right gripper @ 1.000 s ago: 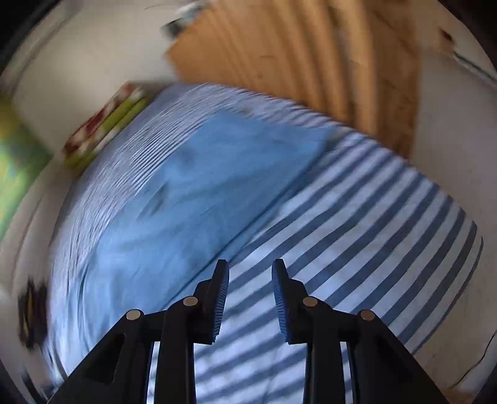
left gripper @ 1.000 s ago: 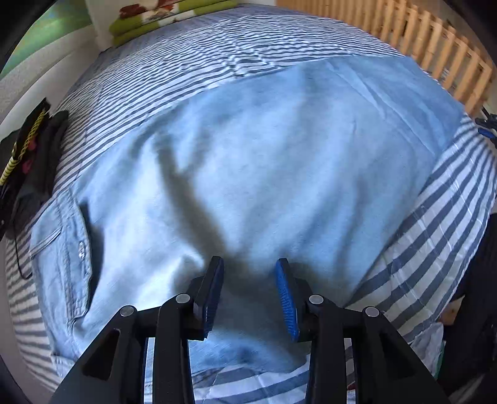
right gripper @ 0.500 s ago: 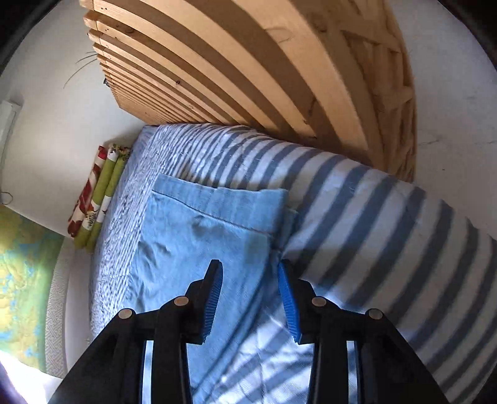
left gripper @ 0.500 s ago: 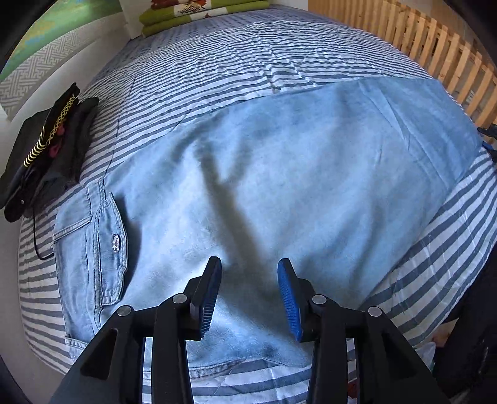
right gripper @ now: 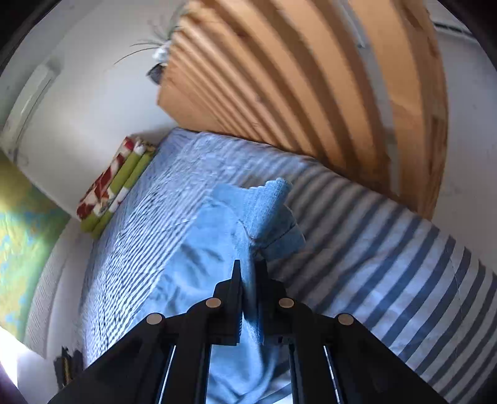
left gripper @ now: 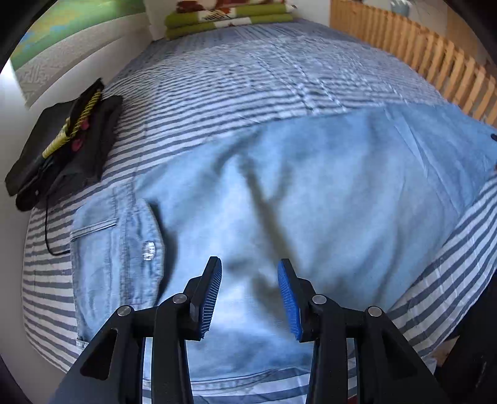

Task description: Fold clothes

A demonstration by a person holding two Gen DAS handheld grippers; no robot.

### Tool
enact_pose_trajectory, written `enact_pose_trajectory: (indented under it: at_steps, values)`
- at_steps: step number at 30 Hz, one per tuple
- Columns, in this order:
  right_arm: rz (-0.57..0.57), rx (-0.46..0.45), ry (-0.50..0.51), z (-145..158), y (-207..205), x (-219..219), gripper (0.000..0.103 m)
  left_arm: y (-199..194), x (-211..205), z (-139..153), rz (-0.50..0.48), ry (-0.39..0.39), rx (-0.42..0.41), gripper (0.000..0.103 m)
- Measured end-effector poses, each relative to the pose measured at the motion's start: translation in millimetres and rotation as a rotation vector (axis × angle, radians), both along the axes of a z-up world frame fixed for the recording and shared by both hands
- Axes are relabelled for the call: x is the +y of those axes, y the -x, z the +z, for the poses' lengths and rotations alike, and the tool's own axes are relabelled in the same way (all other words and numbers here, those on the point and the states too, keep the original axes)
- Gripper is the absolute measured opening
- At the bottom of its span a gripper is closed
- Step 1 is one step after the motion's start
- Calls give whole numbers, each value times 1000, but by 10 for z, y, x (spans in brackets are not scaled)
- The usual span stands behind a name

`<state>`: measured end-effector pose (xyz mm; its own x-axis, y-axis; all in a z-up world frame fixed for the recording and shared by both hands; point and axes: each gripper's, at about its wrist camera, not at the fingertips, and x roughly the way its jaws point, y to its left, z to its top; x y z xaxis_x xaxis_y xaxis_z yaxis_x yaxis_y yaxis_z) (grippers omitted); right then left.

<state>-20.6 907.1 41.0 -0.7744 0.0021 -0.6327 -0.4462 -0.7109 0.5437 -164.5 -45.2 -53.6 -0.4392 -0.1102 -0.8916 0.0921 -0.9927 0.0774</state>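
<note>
A bed (left gripper: pixel 279 77) with a blue-and-white striped cover fills both views. Along its far side runs a wooden slat rail (left gripper: pixel 435 68), which in the right wrist view rises large and blurred just behind the mattress edge (right gripper: pixel 310 93). A white wall (right gripper: pixel 93 108) closes the head end, with a green patterned hanging (right gripper: pixel 18 233) on the side wall next to it. The task's thing, a light blue denim shirt (left gripper: pixel 310 202), lies spread across the middle of the cover, its buttoned chest pocket (left gripper: pixel 130 248) toward the left in the left wrist view and its hem near the bed's near edge. A stack of folded green, red and white bedding (left gripper: pixel 230 15) sits at the head end, well apart from the shirt. A folded black garment with a yellow cord (left gripper: pixel 65 143) lies by the bed's left edge, near the shirt's pocket side but not touching it; a thin black cable trails from it over the stripes. Nothing lies on the shirt itself. The left gripper (left gripper: pixel 250 295) hangs over the shirt's lower part, its blue-padded fingers (left gripper: pixel 287 298) partly spread, with nothing between them and no clear contact with the cloth. The right gripper (right gripper: pixel 248 279) has just been closing and now pinches a fold of the shirt (right gripper: pixel 248 223) between its nearly meeting jaws; the cloth bunches up beyond the fingertips, lifted off the cover near the rail side.
</note>
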Motion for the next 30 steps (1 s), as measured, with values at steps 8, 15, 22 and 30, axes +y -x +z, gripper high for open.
enact_pose_trajectory:
  at_steps: [8, 15, 22, 30]
  values:
    - [183, 89, -95, 797, 89, -935, 6, -407, -675, 156, 147, -73, 63, 41]
    - [351, 120, -210, 1280, 177, -2167, 6, -679, -1475, 208, 292, -173, 150, 41]
    - [669, 161, -314, 1391, 84, -4374, 6, -765, -2219, 261, 365, -287, 281, 43]
    - [1054, 70, -445, 380, -351, -6960, 6, -720, -2605, 50, 319, -353, 309, 44]
